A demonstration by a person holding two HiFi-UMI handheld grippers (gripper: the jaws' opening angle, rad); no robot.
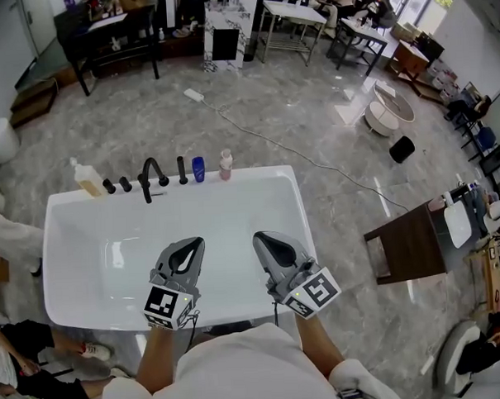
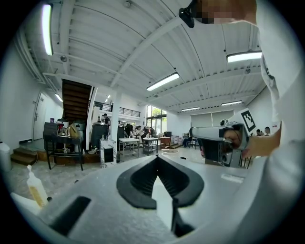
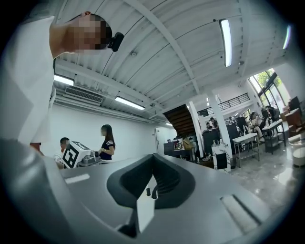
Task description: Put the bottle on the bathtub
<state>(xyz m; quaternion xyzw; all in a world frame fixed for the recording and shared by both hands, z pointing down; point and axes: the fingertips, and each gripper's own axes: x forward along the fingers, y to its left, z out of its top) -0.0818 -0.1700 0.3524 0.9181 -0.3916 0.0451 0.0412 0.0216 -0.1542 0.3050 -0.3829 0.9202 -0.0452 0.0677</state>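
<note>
Bathtub [image 1: 257,174] rim bears yellow bottle [image 1: 88,180], pink bottle [image 1: 225,165].

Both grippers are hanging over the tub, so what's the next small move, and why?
Probably just draw both grippers back and stop. The left gripper and right gripper are shut and empty over the bathtub, while the yellowish bottle, blue bottle and pink bottle already stand upright on its far rim.
</note>
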